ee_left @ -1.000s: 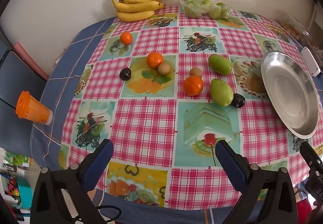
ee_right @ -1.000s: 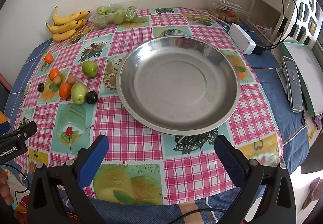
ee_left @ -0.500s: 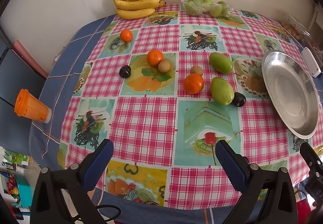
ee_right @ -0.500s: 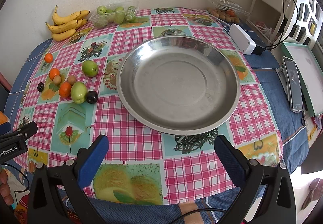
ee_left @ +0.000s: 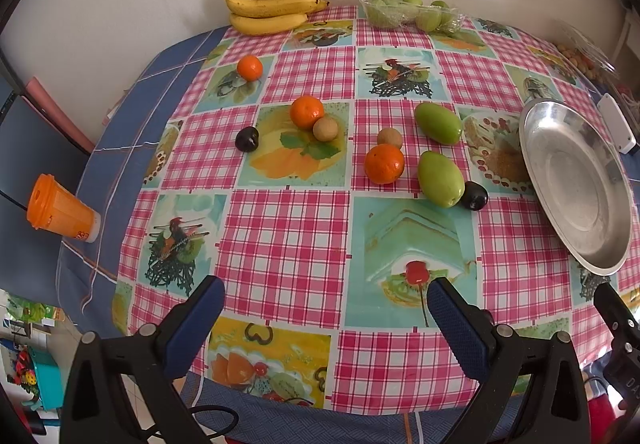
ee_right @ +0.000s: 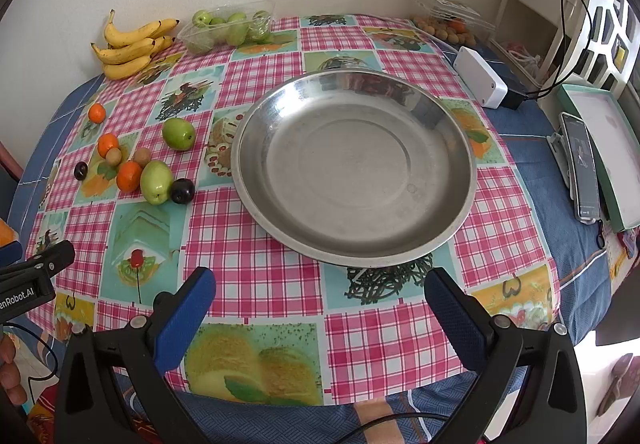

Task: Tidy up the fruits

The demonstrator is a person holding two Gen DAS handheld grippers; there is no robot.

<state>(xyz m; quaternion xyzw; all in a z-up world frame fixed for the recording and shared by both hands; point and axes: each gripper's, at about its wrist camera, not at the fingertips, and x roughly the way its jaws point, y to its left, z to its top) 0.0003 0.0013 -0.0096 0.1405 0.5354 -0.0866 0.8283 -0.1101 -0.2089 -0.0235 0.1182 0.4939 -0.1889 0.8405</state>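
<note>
Loose fruit lies on the checked tablecloth: three oranges, the nearest one [ee_left: 384, 164], two green mangoes [ee_left: 440, 179] [ee_left: 438, 123], two dark plums [ee_left: 474, 196] [ee_left: 247, 139] and two small brown fruits [ee_left: 325, 129]. A wide steel plate [ee_right: 276, 124] stands bare to their right. My left gripper [ee_left: 326, 298] is open over the table's near edge, well short of the fruit. My right gripper [ee_right: 320, 288] is open too, just in front of the plate, holding nothing.
Bananas [ee_left: 272, 4] and a clear tray of green fruit [ee_left: 412, 10] sit by the back wall. An orange cup [ee_left: 60, 210] stands at the left edge. A white box [ee_right: 480, 82], a phone [ee_right: 582, 164] and a green tray [ee_right: 604, 148] lie to the right of the plate.
The left wrist view has shifted slightly, so the fruit and bananas sit a little lower and closer in frame. The right gripper has not moved. Both stay open.
</note>
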